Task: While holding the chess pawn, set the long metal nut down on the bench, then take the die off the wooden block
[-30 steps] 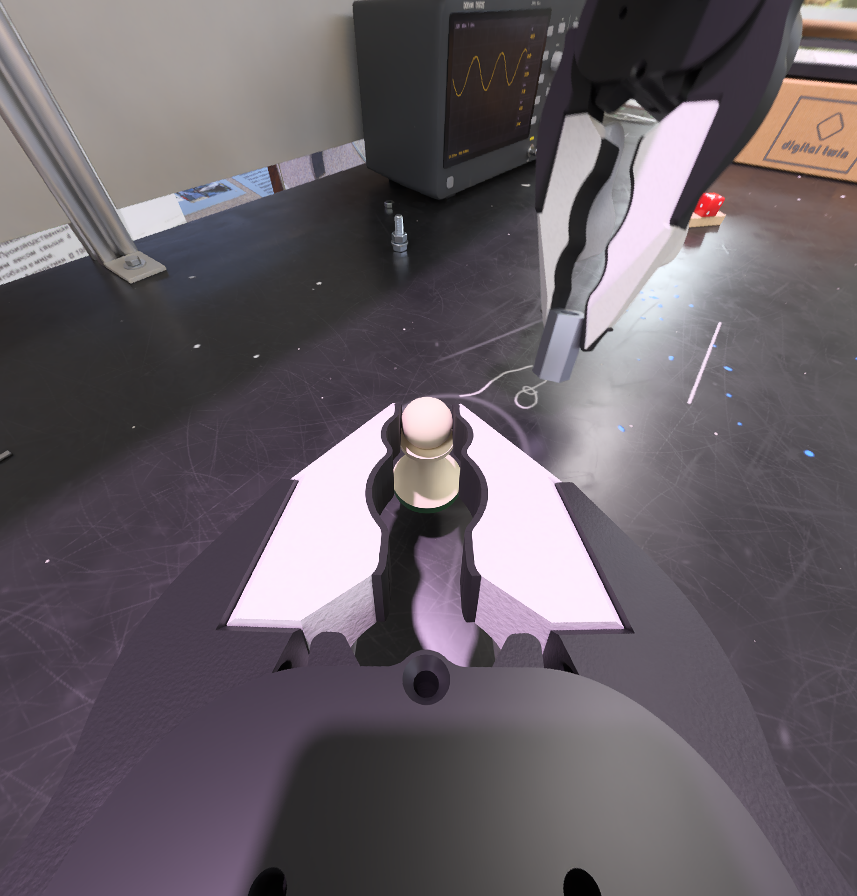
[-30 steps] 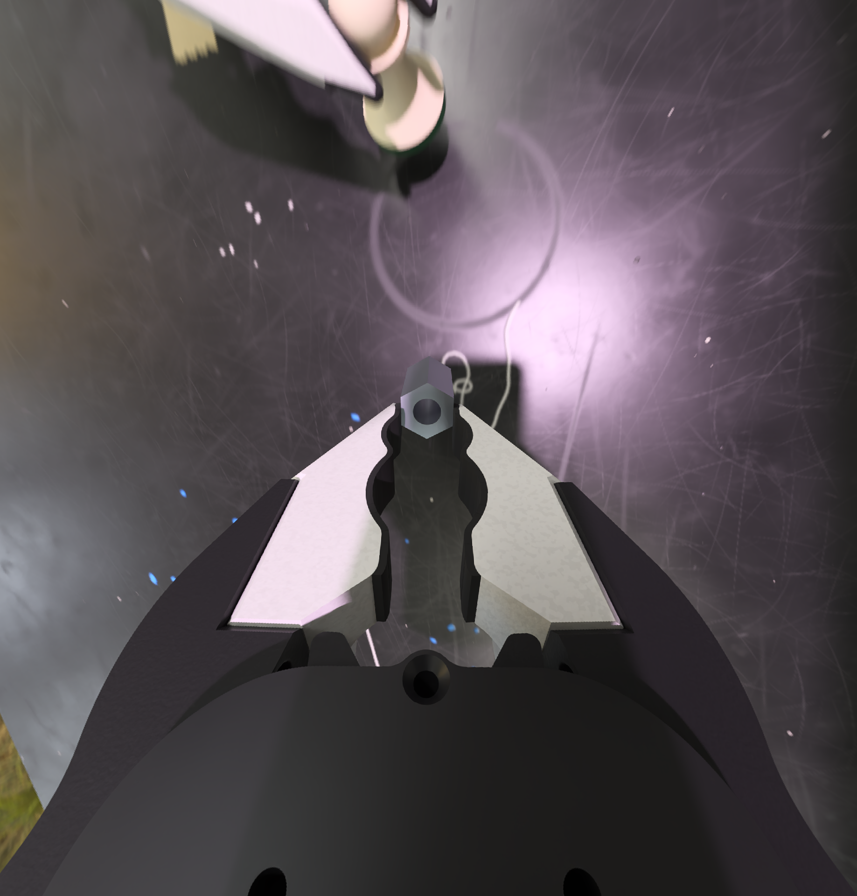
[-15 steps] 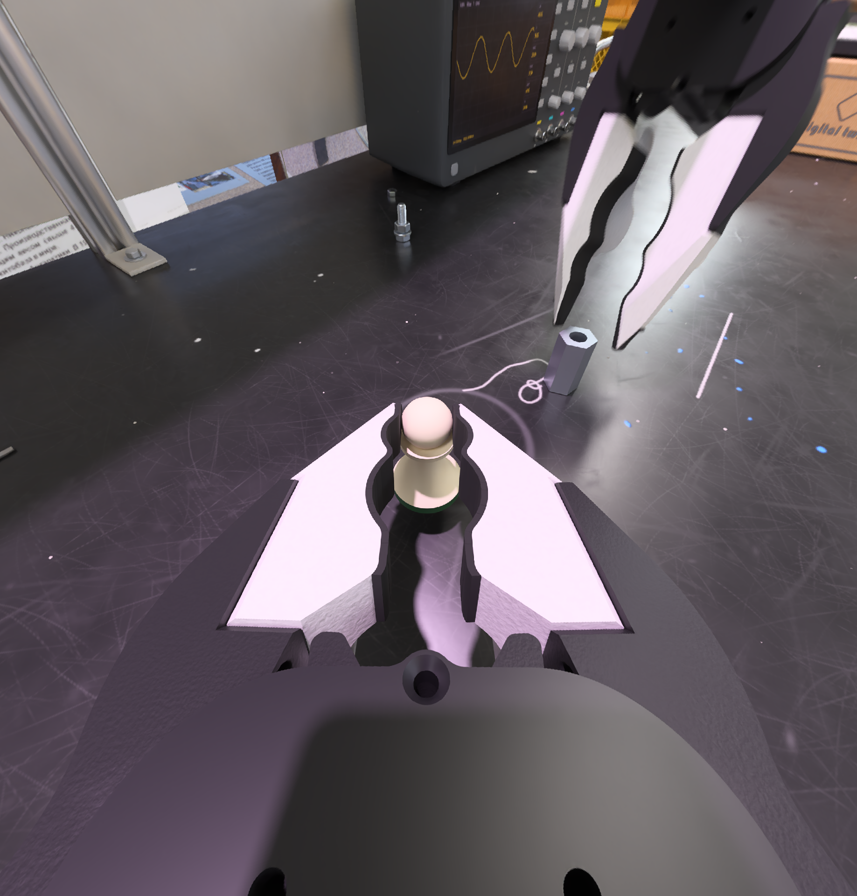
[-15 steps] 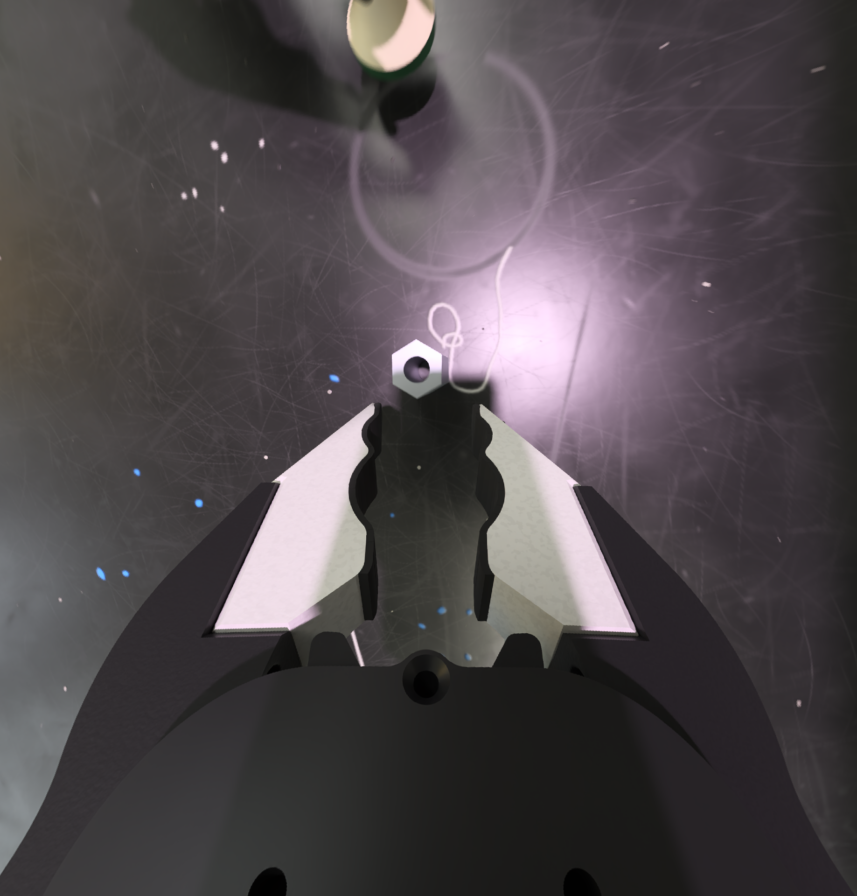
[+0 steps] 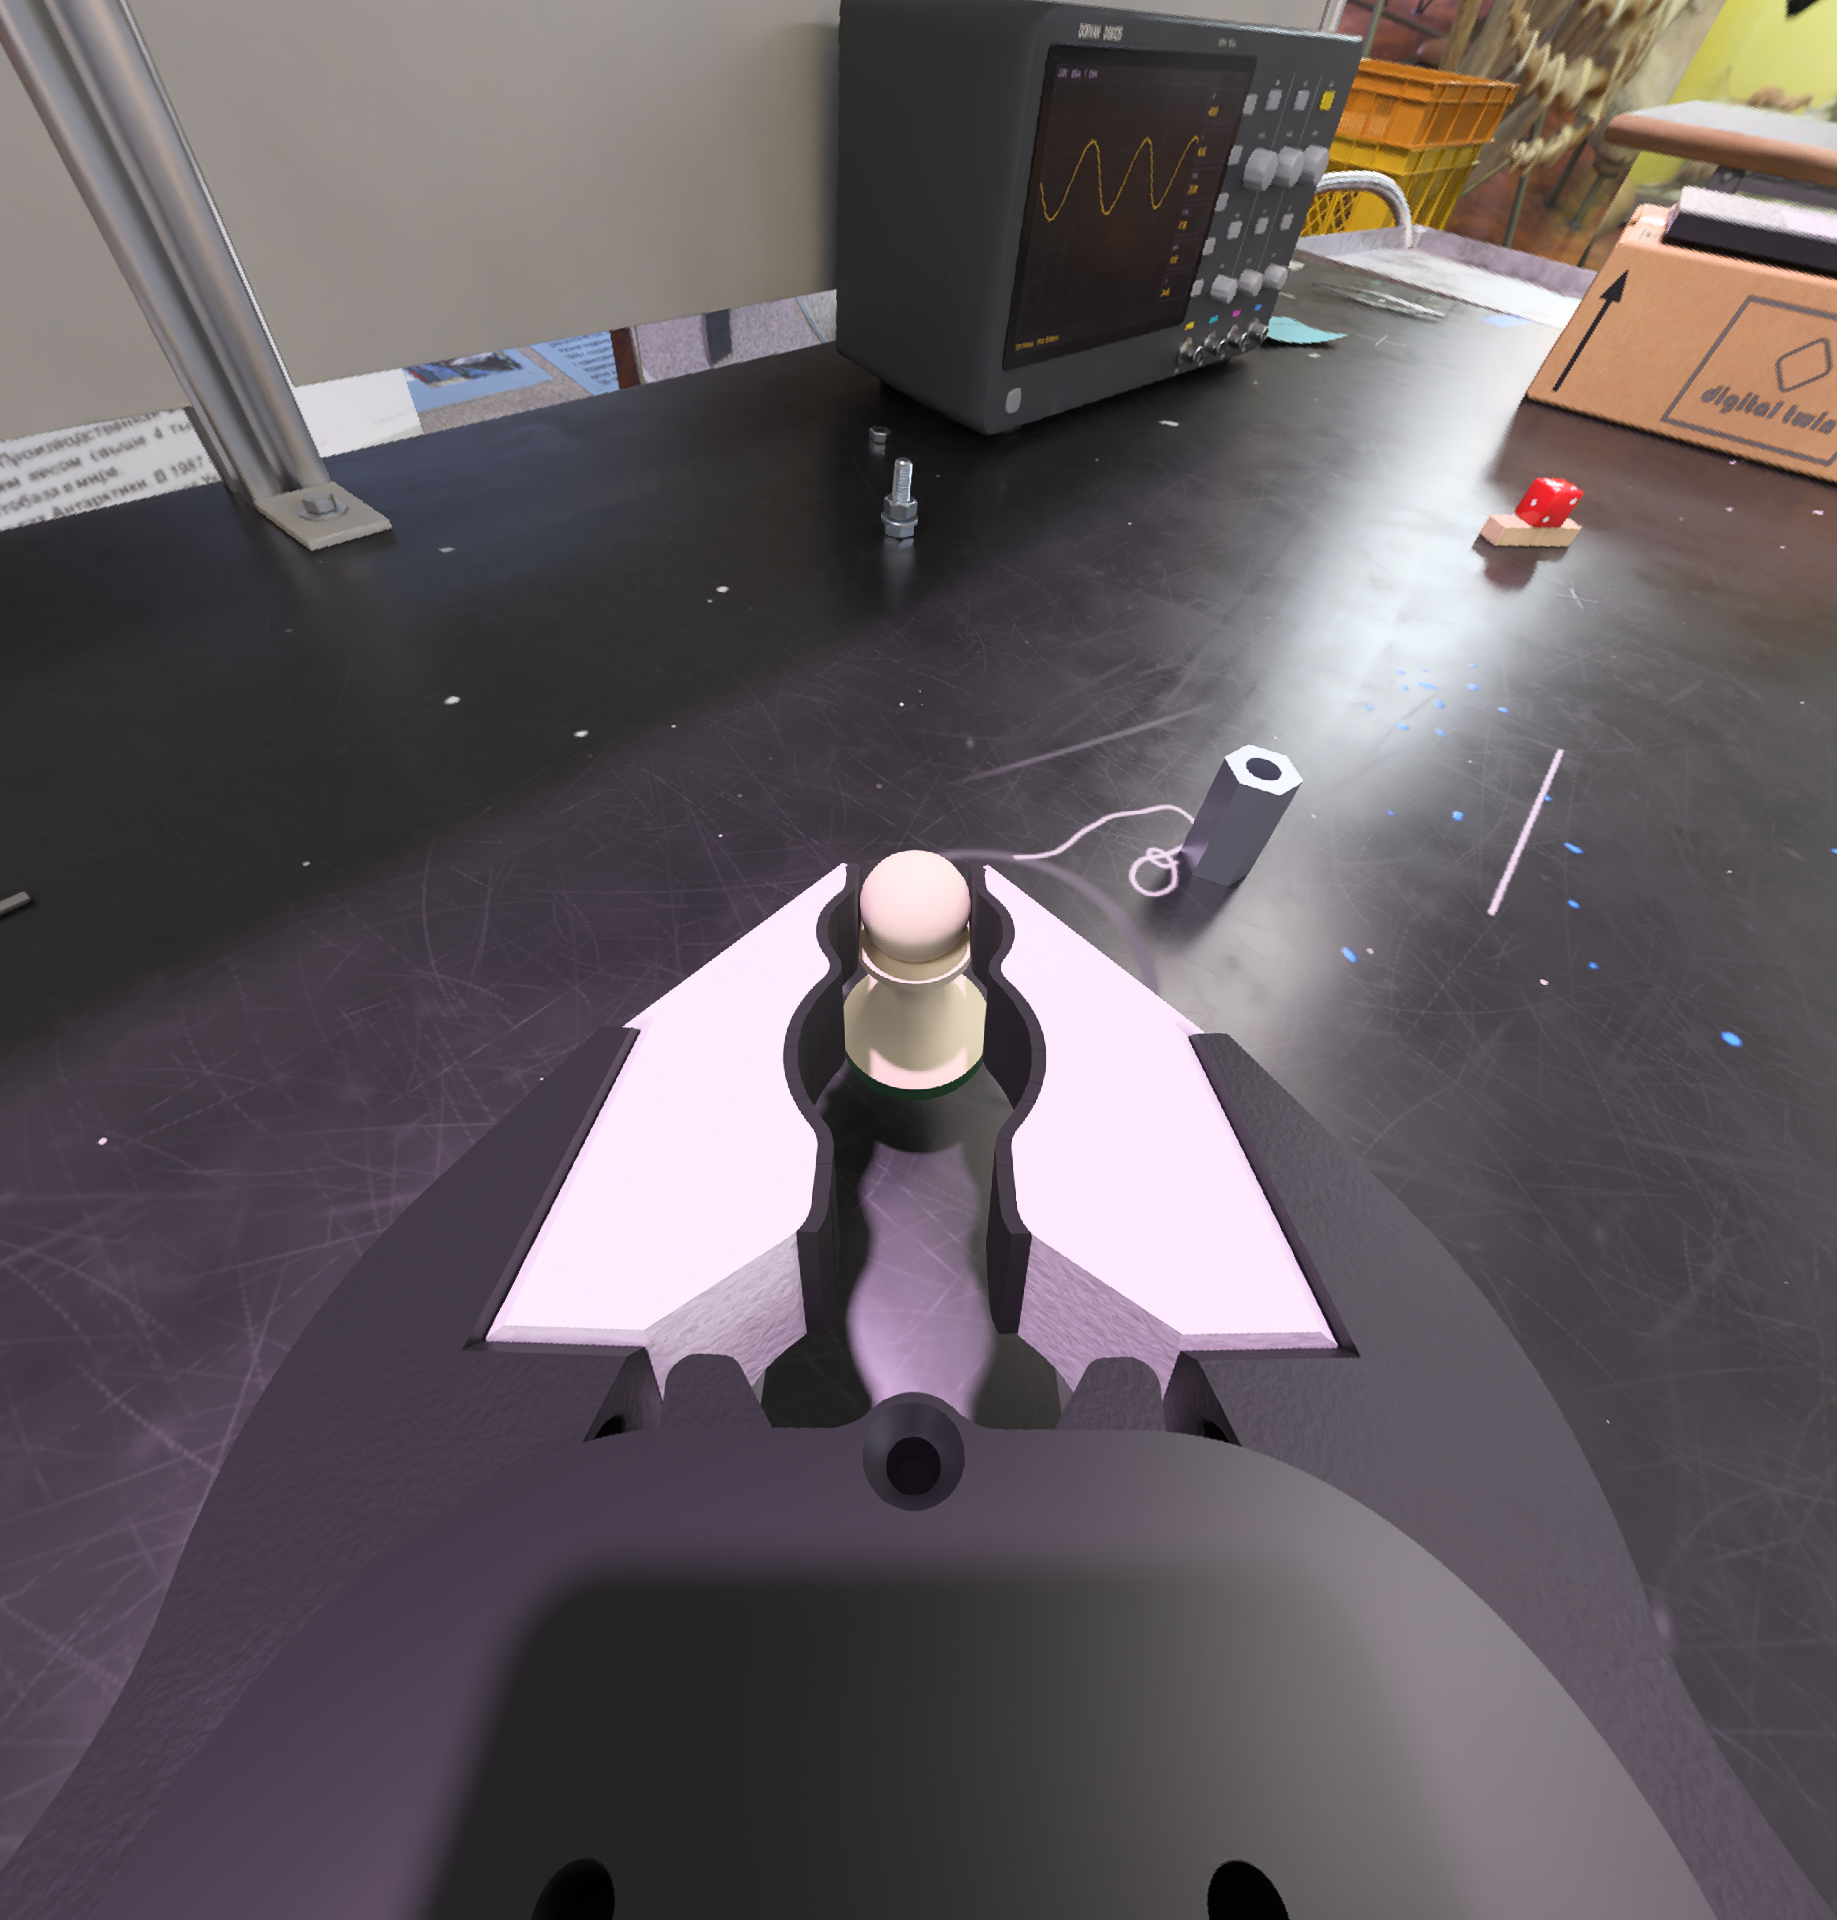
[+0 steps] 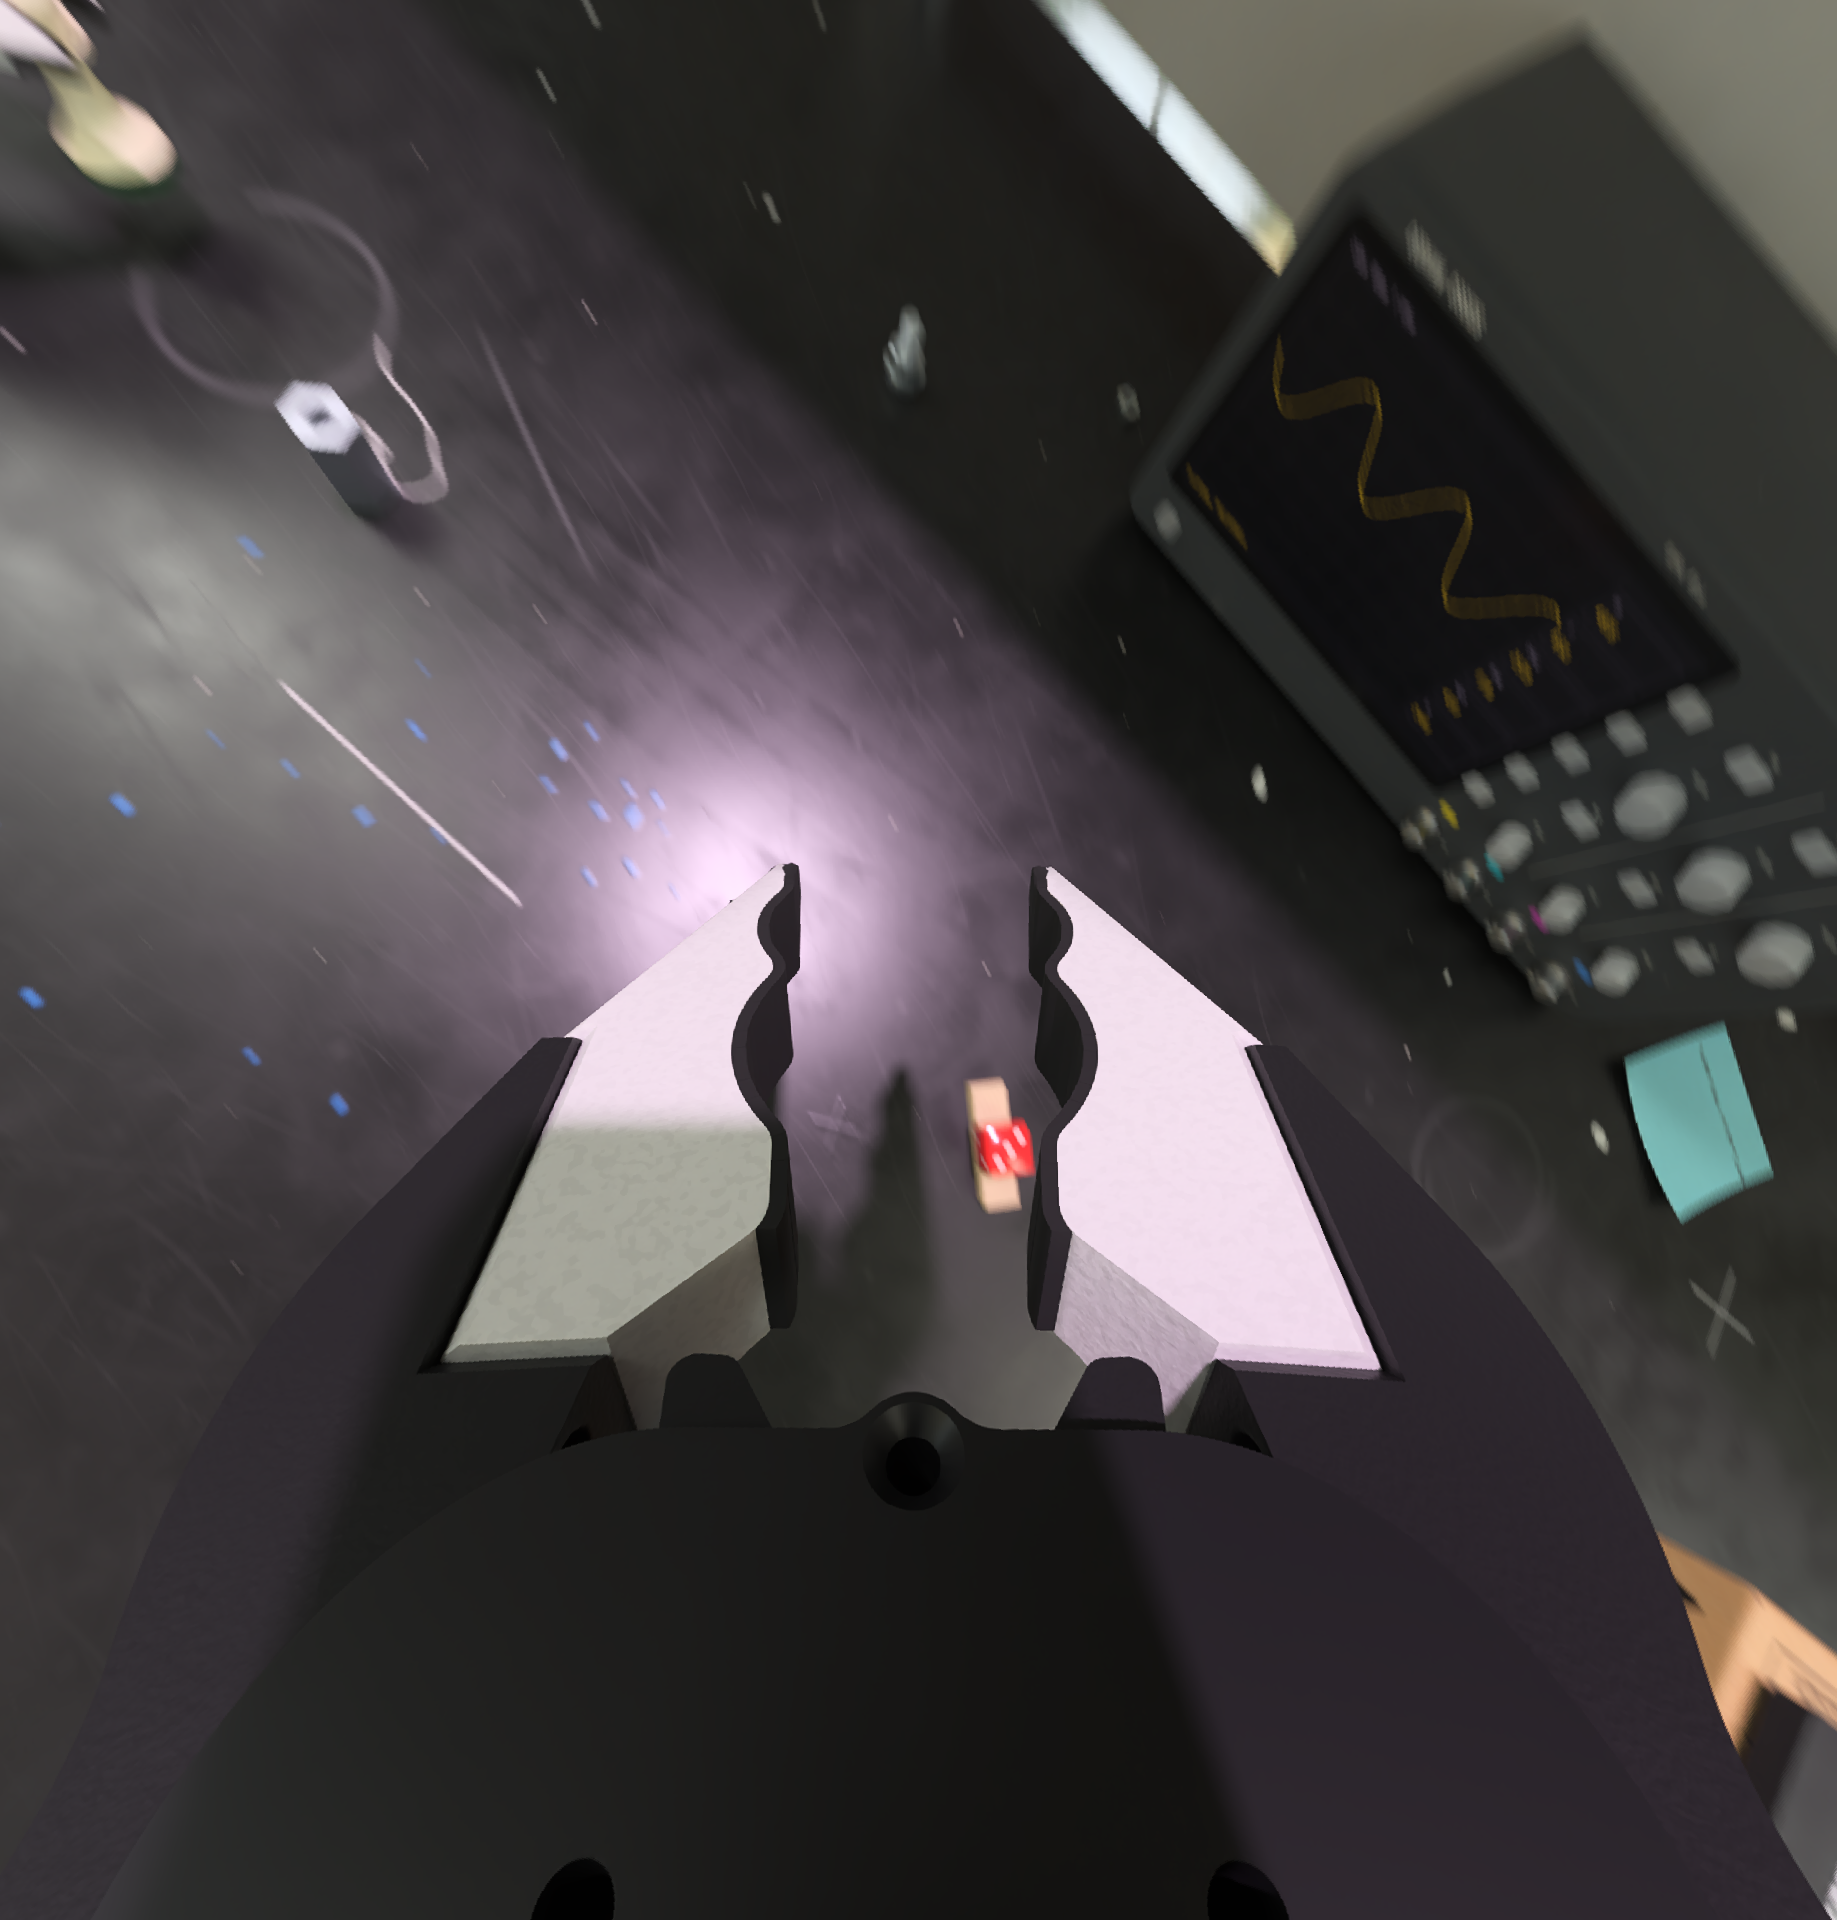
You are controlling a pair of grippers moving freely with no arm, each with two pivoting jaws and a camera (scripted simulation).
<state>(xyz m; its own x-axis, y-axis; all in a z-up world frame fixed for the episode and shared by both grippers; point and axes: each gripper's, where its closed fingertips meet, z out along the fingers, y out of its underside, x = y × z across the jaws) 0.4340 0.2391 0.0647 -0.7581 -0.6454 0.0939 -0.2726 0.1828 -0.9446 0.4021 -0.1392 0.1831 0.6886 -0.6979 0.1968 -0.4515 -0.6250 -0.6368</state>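
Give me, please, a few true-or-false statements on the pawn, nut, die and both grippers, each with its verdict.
1. The left gripper is shut on the pawn. True.
2. The nut lies flat on its side. False: it stands on end on the bench, bore up.
3. The die sits on the block. True.
4. The right gripper holds the nut. False: it is open and empty, well away from the nut.
5. The die is blue. False: it is red.
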